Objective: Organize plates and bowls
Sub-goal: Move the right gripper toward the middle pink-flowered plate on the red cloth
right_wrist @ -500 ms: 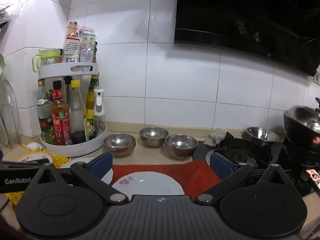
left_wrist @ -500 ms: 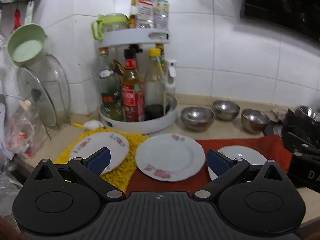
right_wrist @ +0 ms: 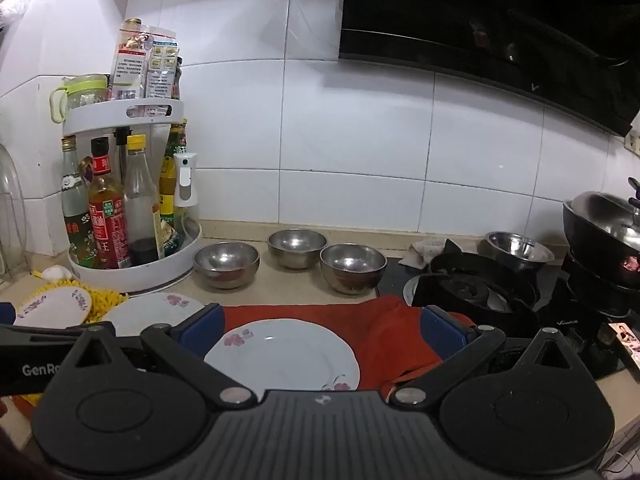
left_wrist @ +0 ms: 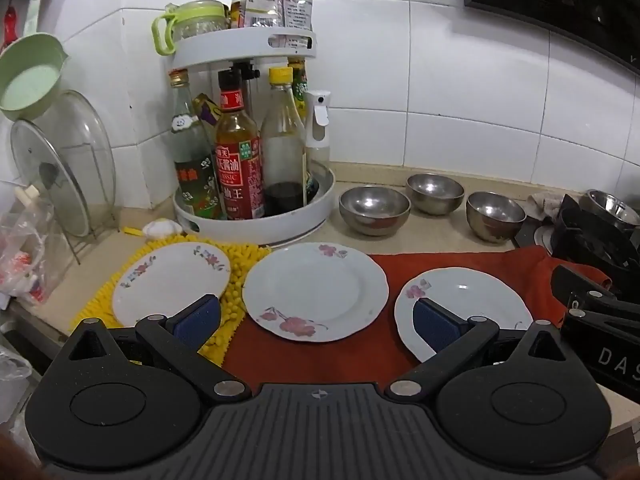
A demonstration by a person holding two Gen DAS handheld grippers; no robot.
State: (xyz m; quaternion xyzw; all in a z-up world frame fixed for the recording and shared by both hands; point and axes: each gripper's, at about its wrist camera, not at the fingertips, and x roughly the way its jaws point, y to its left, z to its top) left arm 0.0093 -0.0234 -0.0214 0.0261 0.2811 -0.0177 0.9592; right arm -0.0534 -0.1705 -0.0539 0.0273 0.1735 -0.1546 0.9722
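Note:
Three white flowered plates lie in a row on the counter: the left plate on a yellow mat, the middle plate and the right plate on a red cloth. Three steel bowls stand behind them near the wall. My left gripper hovers open over the near edge of the middle plate, holding nothing. In the right wrist view my right gripper is open above the right plate, with the steel bowls beyond it.
A white two-tier turntable rack full of bottles stands at the back left. Glass lids lean in a rack by the left wall. A gas hob with a steel bowl and a black wok fills the right side.
Both views have hardly shifted; the left gripper has dipped slightly toward the plates. Both jaws stay wide apart.

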